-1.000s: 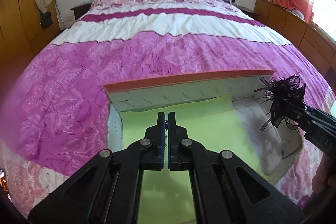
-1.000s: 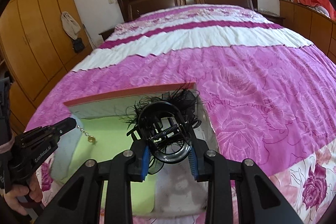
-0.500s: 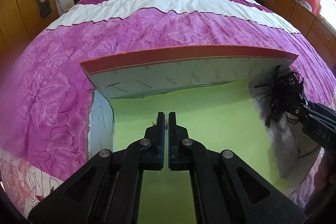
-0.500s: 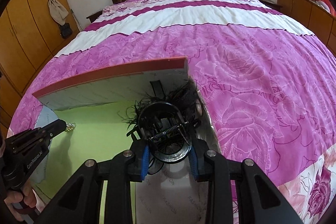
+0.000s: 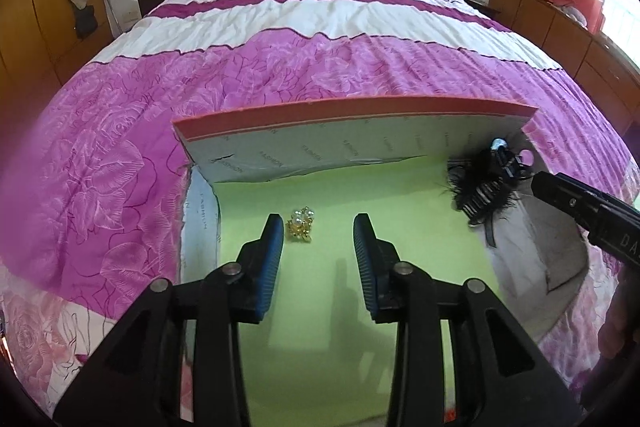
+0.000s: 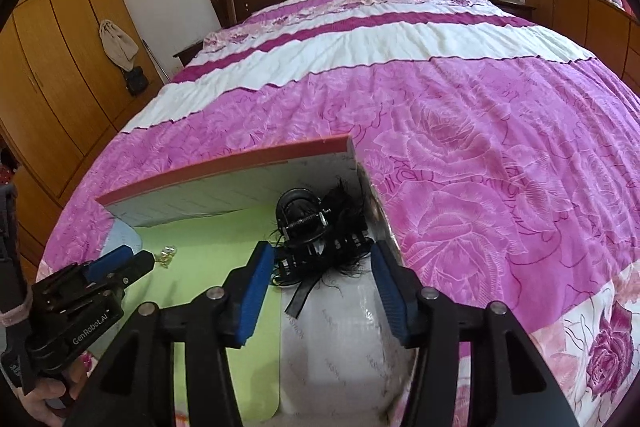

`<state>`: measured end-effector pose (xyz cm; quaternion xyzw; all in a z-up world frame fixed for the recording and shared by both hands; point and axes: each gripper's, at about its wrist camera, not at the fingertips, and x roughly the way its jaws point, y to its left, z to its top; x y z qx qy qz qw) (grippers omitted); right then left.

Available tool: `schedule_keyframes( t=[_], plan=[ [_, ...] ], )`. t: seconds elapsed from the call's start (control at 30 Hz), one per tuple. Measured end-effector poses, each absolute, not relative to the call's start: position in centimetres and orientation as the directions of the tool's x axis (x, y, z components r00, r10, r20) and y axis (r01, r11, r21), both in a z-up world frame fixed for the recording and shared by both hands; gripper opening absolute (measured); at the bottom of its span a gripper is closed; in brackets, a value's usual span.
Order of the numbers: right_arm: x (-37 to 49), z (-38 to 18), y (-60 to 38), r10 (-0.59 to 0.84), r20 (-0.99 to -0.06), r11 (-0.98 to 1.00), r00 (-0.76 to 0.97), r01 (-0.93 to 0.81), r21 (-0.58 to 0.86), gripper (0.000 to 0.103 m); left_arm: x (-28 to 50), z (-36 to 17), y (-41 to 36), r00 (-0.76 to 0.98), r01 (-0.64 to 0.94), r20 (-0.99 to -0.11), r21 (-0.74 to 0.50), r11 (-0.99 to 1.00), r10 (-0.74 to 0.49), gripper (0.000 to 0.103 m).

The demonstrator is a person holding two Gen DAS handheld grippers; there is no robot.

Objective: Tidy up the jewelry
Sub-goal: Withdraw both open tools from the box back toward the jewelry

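A gold pearl brooch (image 5: pixel 301 228) and black feathered hair claw clip (image 6: pixel 316 239) lie in an open green-lined box (image 5: pixel 360 115); left claw (image 5: pixel 319 227) and right claw (image 6: pixel 323 259) are both released.

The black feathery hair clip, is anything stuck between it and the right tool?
No. The black feathery hair clip lies in the box, partly on the green liner, just ahead of the open right tool. Nothing visible sits between them.

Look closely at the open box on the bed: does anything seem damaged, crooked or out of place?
The light green liner sheet stops short of the box's right side, leaving grey bottom bare. The black feathered hair clip straddles that edge. The grey inner wall shows a small tear at left.
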<state>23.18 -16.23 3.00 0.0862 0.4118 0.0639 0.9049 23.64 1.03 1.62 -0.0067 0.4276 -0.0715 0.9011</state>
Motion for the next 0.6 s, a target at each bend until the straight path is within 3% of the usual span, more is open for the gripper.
schedule_keyframes(
  t=[0.6],
  plan=[
    [14.7, 8.4, -17.0, 0.254, -0.654, 0.955, 0.713, -0.076, 0.288, 0.056, 17.2, 6.5, 2.2, 0.650, 0.145, -0.733, -0.138, 0.980, -0.199, 0.031]
  ],
)
